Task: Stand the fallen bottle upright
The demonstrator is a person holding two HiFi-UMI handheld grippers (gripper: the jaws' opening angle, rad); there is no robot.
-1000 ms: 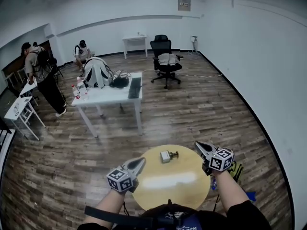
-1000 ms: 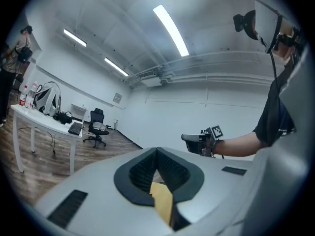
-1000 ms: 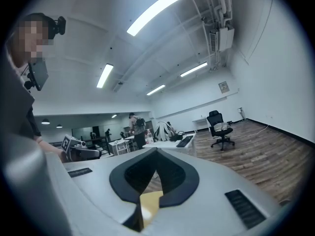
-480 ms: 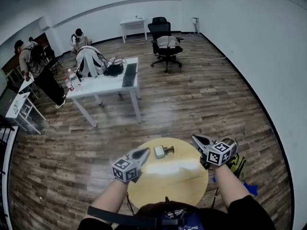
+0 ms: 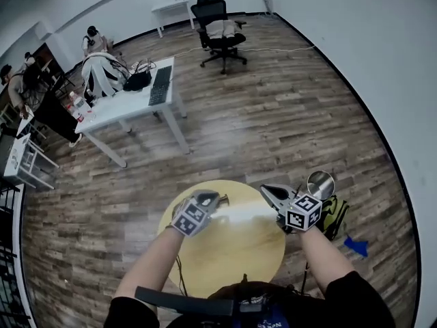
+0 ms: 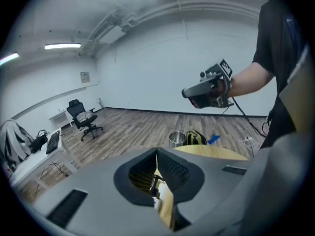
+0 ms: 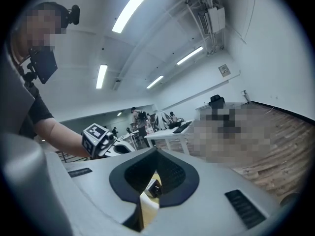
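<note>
A small pale bottle (image 5: 219, 199) with a dark cap lies on its side at the far edge of the round yellow table (image 5: 232, 251). In the head view my left gripper (image 5: 207, 198) covers most of it. That gripper is shut with its tip right at the bottle, which shows through the slit below the jaws in the left gripper view (image 6: 154, 190). My right gripper (image 5: 265, 189) is shut and empty, hovering over the table's right edge and pointing towards the bottle (image 7: 153, 187). Whether either gripper touches the bottle I cannot tell.
A shiny metal bin (image 5: 320, 183) and a green-yellow bag (image 5: 334, 214) stand on the floor right of the table. A white desk (image 5: 130, 104) with a keyboard and bags is at the far left, an office chair (image 5: 218, 29) beyond it, and people by the left wall.
My left gripper swung right and down across the table until it covers the bottle. The right gripper came lower and a little left. The head view tipped further down.
</note>
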